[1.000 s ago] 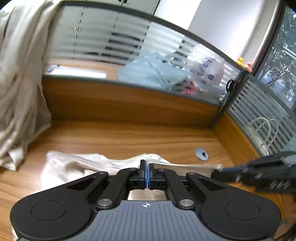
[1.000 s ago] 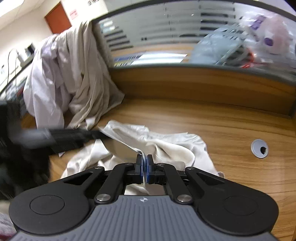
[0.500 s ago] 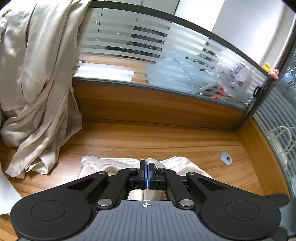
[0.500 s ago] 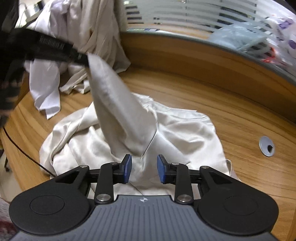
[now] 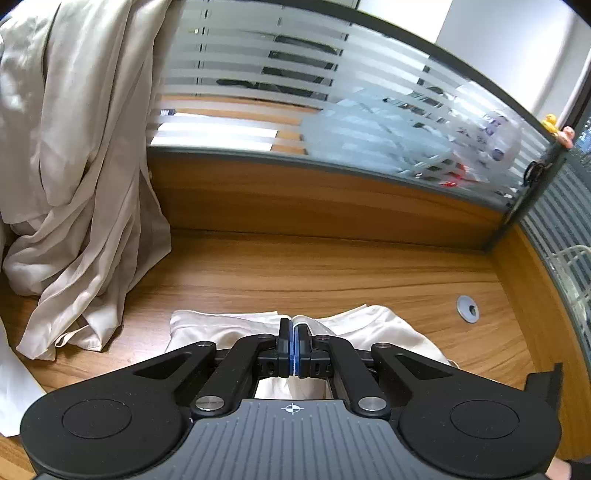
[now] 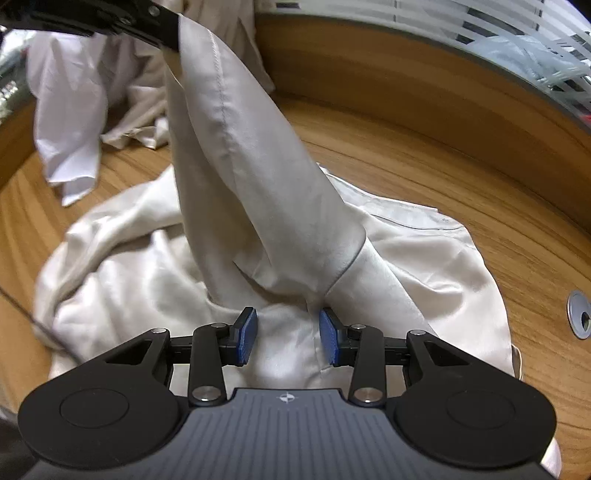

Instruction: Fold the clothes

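Centrally, a cream satin garment [image 6: 406, 258] lies rumpled on the brown wood-grain desk [image 6: 498, 177], with one section, apparently a sleeve, drawn up into a taut cone. At the cone's peak the left gripper [image 6: 168, 27] enters from the upper left of the right wrist view, its fingers pinched tight on the hemmed edge; in its own view the left claw's blue pads [image 5: 294, 345] meet with cloth bunched beneath them. Lower down, the right gripper [image 6: 288, 336] hovers just over the cone's base, its blue-padded fingers [image 6: 246, 336] spread apart and holding nothing, a seam running between them. More pale clothes [image 5: 74, 166] hang in a heap over the frosted striped-glass partition [image 5: 295, 92] at the desk's left; a round grey cable grommet [image 5: 467, 308] sits well to the right. Judged risks: satin is slippery, so the pinched hem may slide out under tension and drop; a right claw closing here may gather several layers rather than one, giving a crooked fold; further lifting could drag the body of the garment across the desk towards the heap.
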`<state>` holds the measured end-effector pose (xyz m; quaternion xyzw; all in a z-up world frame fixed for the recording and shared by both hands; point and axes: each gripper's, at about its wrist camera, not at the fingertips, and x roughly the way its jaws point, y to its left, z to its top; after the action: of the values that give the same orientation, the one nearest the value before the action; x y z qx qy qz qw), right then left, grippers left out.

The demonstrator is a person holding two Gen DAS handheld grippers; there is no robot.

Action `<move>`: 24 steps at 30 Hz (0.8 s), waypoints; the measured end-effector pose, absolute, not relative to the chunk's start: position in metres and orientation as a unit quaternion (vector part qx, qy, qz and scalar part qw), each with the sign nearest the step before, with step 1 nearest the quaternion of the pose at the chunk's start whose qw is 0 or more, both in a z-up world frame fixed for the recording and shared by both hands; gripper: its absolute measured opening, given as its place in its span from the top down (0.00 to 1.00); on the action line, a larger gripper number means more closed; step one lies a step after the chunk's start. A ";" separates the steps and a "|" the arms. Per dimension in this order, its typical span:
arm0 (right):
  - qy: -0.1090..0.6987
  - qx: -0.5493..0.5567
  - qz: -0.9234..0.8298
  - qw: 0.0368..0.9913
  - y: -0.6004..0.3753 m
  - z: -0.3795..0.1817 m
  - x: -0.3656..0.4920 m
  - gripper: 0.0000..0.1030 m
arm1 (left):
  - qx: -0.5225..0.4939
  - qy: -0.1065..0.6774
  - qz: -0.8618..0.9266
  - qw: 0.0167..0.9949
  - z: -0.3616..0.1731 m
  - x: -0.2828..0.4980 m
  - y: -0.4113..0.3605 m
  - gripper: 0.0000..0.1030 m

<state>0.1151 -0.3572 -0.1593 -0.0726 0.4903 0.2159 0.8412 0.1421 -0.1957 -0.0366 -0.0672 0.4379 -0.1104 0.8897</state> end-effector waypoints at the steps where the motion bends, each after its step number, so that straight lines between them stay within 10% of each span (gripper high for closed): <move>1: 0.488 -0.074 0.214 0.843 -0.357 -0.160 0.117 0.59 | -0.066 0.439 -0.110 0.889 -0.038 0.145 -0.195 0.97; 11: 0.459 -0.129 0.258 0.840 -0.337 -0.153 0.127 0.78 | -0.053 0.470 -0.100 0.876 -0.067 0.182 -0.186 0.97; 24: 0.455 -0.222 0.300 0.809 -0.314 -0.179 0.147 0.72 | -0.049 0.488 -0.099 0.866 -0.093 0.202 -0.180 0.97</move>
<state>0.1465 -0.3143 -0.1785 -0.2222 0.4548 0.2999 0.8086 0.2021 -0.1799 -0.0934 -0.0489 0.4876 -0.0990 0.8660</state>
